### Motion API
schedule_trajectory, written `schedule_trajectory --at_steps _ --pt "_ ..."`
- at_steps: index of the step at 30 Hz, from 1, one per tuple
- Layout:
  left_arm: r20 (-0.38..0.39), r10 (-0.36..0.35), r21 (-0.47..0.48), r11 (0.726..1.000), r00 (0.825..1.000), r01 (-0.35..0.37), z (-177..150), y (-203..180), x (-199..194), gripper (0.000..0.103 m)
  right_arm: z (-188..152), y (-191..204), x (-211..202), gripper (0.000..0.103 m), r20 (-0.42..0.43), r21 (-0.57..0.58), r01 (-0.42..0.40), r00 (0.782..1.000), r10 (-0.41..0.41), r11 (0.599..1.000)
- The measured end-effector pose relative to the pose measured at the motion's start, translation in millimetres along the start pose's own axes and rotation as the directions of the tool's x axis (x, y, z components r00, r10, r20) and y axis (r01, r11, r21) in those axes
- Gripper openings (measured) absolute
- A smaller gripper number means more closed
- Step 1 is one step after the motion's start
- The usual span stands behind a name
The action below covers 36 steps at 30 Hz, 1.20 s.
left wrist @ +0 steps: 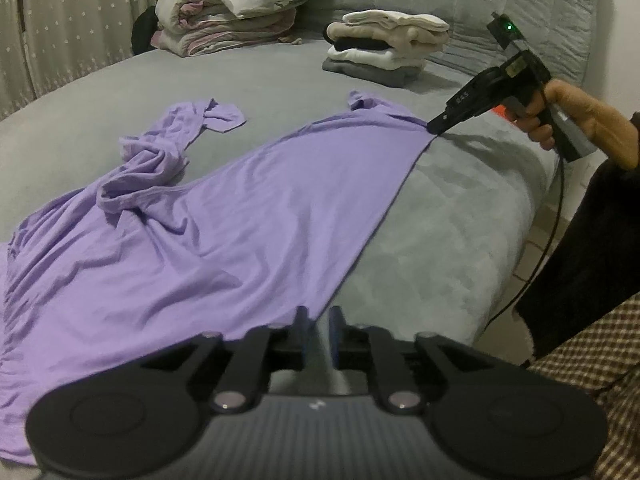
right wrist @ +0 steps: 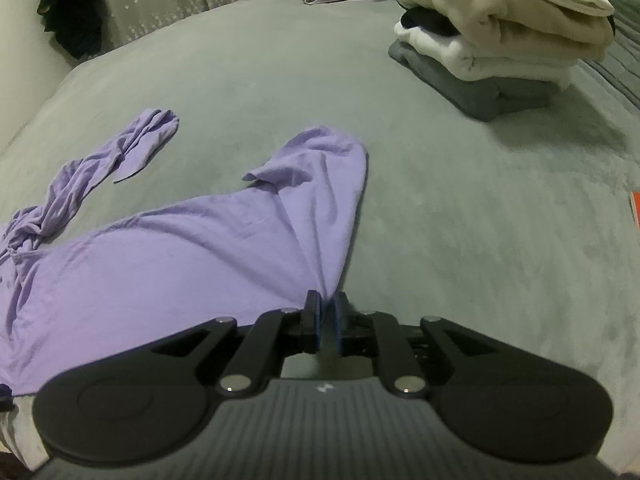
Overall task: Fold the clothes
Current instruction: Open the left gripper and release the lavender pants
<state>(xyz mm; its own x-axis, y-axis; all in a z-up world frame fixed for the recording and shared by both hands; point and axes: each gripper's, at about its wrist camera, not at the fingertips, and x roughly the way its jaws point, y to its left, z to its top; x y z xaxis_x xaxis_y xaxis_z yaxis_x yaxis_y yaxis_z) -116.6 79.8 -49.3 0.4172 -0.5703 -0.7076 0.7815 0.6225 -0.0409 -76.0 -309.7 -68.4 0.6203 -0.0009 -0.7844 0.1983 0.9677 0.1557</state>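
A lilac long-sleeved garment [left wrist: 200, 240] lies spread on the grey bed [left wrist: 460, 220], with one sleeve [left wrist: 160, 148] twisted and bunched at the far left. My left gripper [left wrist: 320, 312] sits at the garment's near hem. Its jaws stand slightly apart, grey bed shows in the gap, and the hem ends at the left finger. In the right wrist view the garment [right wrist: 180, 248] gathers to a point at my right gripper [right wrist: 328, 304]. Those jaws show a narrow gap with the cloth's tip between the fingertips. From the left wrist view, my right gripper [left wrist: 434, 126] touches the garment's far corner.
A stack of folded clothes [left wrist: 384, 48] [right wrist: 500, 40] sits on the bed's far right. Folded bedding [left wrist: 232, 12] is piled at the back. A person's hand [left wrist: 560, 116] holds the right gripper, its cable hanging past the bed's edge. An orange object [right wrist: 635, 212] lies at right.
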Motion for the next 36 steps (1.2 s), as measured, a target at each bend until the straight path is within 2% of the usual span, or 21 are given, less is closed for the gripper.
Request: schedule_trajectory --at_steps 1,9,18,21,22,23,25,28,30,36 --pt "0.002 -0.009 -0.002 1.0 1.0 0.009 1 0 -1 0.024 0 0 0 0.012 0.0 0.001 0.0 1.0 0.0 1.0" --pt "0.013 -0.061 -0.017 0.998 0.998 0.061 6 -1 -2 0.038 2 -1 -4 0.013 0.01 -0.001 -0.004 1.0 0.004 1.0" --pt "0.022 -0.128 -0.017 0.992 0.991 0.129 10 -5 -7 0.04 3 -1 -5 0.016 0.015 0.005 -0.002 1.0 0.002 1.0" --pt "0.006 -0.14 -0.005 0.99 0.99 0.14 9 -8 -5 0.04 3 -1 -6 0.018 0.02 0.01 -0.003 1.0 0.003 1.0" --pt "0.0 -0.143 -0.001 0.99 0.99 0.143 9 -9 -5 0.04 4 -2 -6 0.023 0.023 0.012 -0.004 1.0 0.004 1.0" --pt "-0.003 -0.143 0.003 0.99 0.99 0.143 8 -9 -4 0.041 4 -1 -7 0.032 0.027 0.014 -0.005 1.0 0.005 1.0" --pt "-0.002 -0.137 0.006 0.991 0.991 0.137 9 -11 -4 0.044 4 0 -8 0.039 0.04 0.015 -0.009 0.999 0.008 1.0" --pt "0.014 -0.122 -0.002 0.993 0.992 0.122 11 -9 -5 0.053 4 3 -10 0.039 0.058 0.002 -0.012 0.998 0.012 1.0" --pt "0.024 -0.101 -0.014 0.995 0.995 0.102 14 -8 -5 0.055 5 5 -9 0.039 0.067 -0.008 -0.013 0.998 0.014 1.0" --pt "0.023 -0.035 -0.035 0.999 0.999 0.036 31 -8 4 0.055 6 13 -2 0.039 0.098 -0.046 -0.016 0.995 0.02 0.999"
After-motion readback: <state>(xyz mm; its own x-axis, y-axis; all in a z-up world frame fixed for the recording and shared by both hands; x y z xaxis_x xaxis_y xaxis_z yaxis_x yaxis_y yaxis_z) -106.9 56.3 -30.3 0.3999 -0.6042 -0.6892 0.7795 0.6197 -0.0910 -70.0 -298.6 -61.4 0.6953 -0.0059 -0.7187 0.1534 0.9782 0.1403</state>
